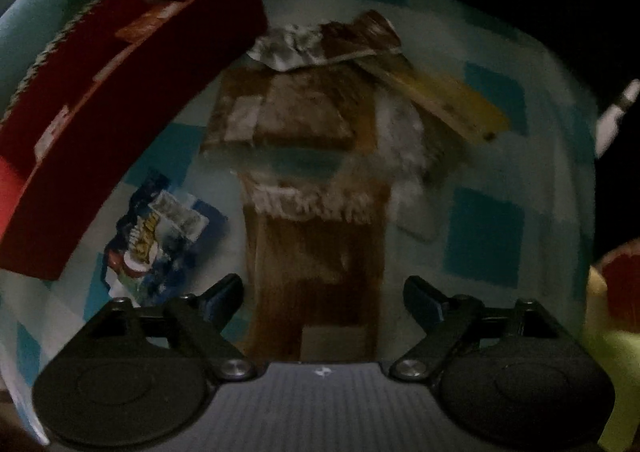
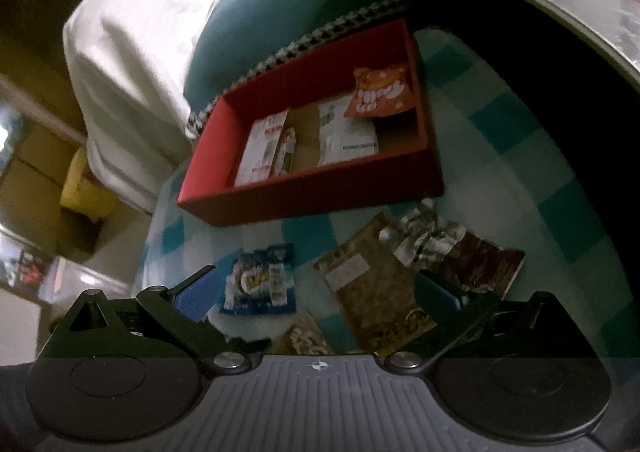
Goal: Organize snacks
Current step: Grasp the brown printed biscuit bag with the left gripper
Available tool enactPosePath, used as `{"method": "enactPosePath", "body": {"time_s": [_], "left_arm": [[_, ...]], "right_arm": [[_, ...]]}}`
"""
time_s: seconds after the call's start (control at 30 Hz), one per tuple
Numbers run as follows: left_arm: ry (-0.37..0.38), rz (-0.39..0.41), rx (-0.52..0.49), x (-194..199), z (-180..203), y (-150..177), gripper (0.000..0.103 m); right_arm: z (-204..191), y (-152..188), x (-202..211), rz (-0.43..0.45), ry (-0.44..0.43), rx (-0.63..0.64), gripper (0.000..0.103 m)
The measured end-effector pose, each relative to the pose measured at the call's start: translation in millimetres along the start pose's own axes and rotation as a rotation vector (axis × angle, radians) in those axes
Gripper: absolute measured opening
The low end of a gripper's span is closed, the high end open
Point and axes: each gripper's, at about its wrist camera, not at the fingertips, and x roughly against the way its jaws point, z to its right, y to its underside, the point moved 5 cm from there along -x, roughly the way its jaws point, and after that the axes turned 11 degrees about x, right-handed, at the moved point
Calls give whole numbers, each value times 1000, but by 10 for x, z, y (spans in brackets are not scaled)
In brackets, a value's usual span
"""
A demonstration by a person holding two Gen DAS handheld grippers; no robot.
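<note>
Nearest the left wrist camera, the left gripper (image 1: 323, 292) points steeply down with its jaws wide and nothing pressed between them, over a long brown packet (image 1: 316, 272) lying on the blue-and-white checked cloth (image 1: 484, 236). The right gripper (image 2: 320, 292) likewise stands wide and empty above a brown snack packet (image 2: 376, 292). A small blue packet (image 2: 260, 284) lies just left of it. Farther off sits the red box (image 2: 312, 196), holding an orange snack bag (image 2: 380, 92) and white packets (image 2: 260, 148).

Red box (image 2: 320, 188) holding orange snack packet (image 2: 380, 92); blue packet (image 2: 260, 284), brown packets (image 2: 372, 292) on teal-and-white checked cloth (image 2: 520, 156).
</note>
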Motion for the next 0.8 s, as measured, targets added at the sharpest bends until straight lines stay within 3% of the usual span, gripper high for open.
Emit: {"method": "enactPosePath", "body": {"time_s": [0.1, 0.23, 0.33, 0.6, 0.8], "left_arm": [[-22, 33, 71, 10, 19, 2, 84], [-23, 77, 136, 113, -11, 121, 60], [-58, 76, 193, 223, -104, 241, 52], [-70, 19, 382, 356, -521, 524, 48], [-43, 13, 434, 326, -644, 602, 50]], "right_arm": [[-2, 88, 11, -12, 17, 11, 103], [11, 255, 160, 7, 62, -4, 103], [-57, 518, 227, -6, 65, -7, 103], [-449, 1106, -123, -170, 98, 154, 103], [-527, 1277, -334, -258, 118, 244, 103]]}}
